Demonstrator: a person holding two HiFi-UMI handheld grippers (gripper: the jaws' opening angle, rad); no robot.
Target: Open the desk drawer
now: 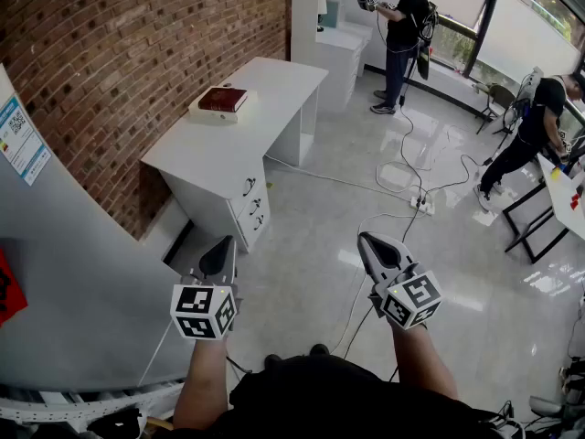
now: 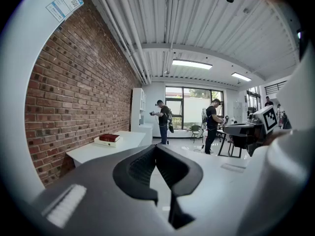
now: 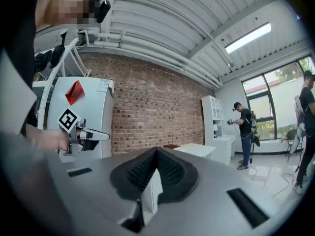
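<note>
A white desk stands along the brick wall, ahead and to the left. Its stack of drawers faces me, all closed, each with a dark handle. A red book lies on a white one on the desktop. My left gripper hovers shut and empty in front of the drawers, well short of them. My right gripper is also shut and empty, over the bare floor further right. The left gripper view shows its closed jaws and the desk beyond. In the right gripper view the desk lies behind closed jaws.
A grey curved panel rises at my left. Cables and a power strip lie on the glossy floor. A white cabinet stands past the desk. Two people work at the back, one by a black-framed table.
</note>
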